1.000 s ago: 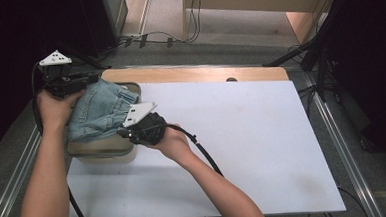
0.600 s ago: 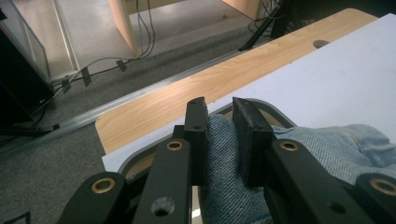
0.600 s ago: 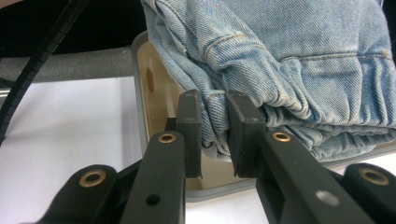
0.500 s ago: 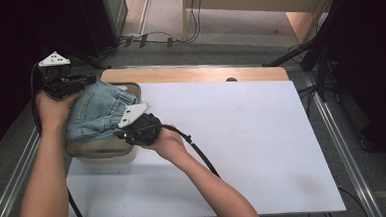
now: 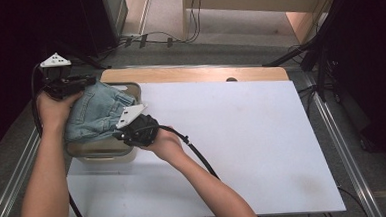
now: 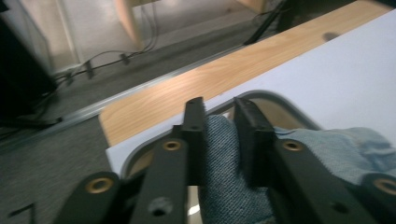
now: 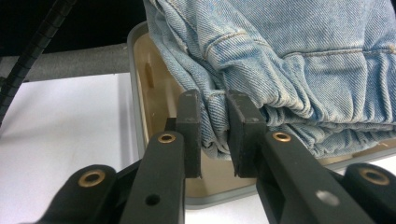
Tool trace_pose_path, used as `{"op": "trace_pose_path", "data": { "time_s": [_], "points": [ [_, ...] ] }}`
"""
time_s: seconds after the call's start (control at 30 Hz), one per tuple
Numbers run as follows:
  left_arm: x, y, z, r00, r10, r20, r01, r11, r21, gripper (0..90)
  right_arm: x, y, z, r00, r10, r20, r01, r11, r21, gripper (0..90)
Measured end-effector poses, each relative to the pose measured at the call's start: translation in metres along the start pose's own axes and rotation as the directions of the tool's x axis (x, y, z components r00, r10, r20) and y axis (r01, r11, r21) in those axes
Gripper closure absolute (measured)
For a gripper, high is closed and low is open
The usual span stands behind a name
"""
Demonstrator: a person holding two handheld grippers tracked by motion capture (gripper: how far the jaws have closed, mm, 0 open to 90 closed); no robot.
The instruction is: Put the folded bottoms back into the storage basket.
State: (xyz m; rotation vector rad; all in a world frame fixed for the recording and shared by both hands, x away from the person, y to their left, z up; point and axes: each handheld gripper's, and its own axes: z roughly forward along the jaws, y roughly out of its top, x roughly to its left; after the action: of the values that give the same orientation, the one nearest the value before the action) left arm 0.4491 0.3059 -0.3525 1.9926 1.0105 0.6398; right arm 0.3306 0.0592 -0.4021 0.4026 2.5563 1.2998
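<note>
Two black two-jaw grippers work at the left side of the high view, where a folded pair of light blue denim jeans (image 5: 97, 112) sits in a shallow beige tray with a grey rim (image 5: 102, 154) on the left part of a white table sheet (image 5: 243, 141). At the upper left of that frame the left gripper (image 5: 82, 83) meets the far edge of the denim, held by the person's left hand (image 5: 55, 105). Just right of the tray, near the frame's middle left, the right gripper (image 5: 124, 135) reaches the near edge of the jeans from the person's right hand (image 5: 164, 142). A light wooden table edge (image 5: 194, 73) runs along the far side of the sheet

In the left gripper view, the jaws at centre frame are closed down to a narrow gap with a fold of denim (image 6: 224, 163) pinched between them; the tray rim (image 6: 275, 99) curves behind the jaw tips, with the wood strip above it

In the right gripper view, the jaws at lower centre are likewise nearly closed, clamping a hemmed fold of the jeans (image 7: 215, 116). The rest of the bundle fills the upper right of the frame, lying over the tray wall (image 7: 140, 93), with the white sheet at the left
</note>
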Motion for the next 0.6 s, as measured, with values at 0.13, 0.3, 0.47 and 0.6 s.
{"op": "trace_pose_path", "data": {
  "time_s": [0.13, 0.3, 0.47, 0.6],
  "points": [
    [0.000, -0.001, 0.002, 0.9984, -0.054, -0.016, 0.054, 0.9985, 0.008, 16.8, -0.009, 0.000, 0.001, 0.9868, 0.157, -0.042, -0.158, 0.987, -0.030, 19.3],
    [-0.005, -0.002, 0.008, 0.9974, -0.067, 0.027, 0.066, 0.9971, 0.037, 1.7, -0.013, -0.002, -0.003, 0.9867, 0.133, 0.093, -0.132, 0.991, -0.012, 0.2],
    [-0.010, 0.001, 0.010, 0.9966, -0.069, 0.046, 0.067, 0.9970, 0.037, 0.0, -0.007, -0.003, -0.005, 0.9900, 0.068, 0.123, -0.073, 0.997, 0.035, 0.3],
    [-0.014, 0.003, 0.009, 0.9963, -0.067, 0.054, 0.065, 0.9972, 0.038, 0.0, -0.008, -0.004, -0.008, 0.9903, 0.095, 0.101, -0.097, 0.995, 0.020, 0.3]
  ]
}}
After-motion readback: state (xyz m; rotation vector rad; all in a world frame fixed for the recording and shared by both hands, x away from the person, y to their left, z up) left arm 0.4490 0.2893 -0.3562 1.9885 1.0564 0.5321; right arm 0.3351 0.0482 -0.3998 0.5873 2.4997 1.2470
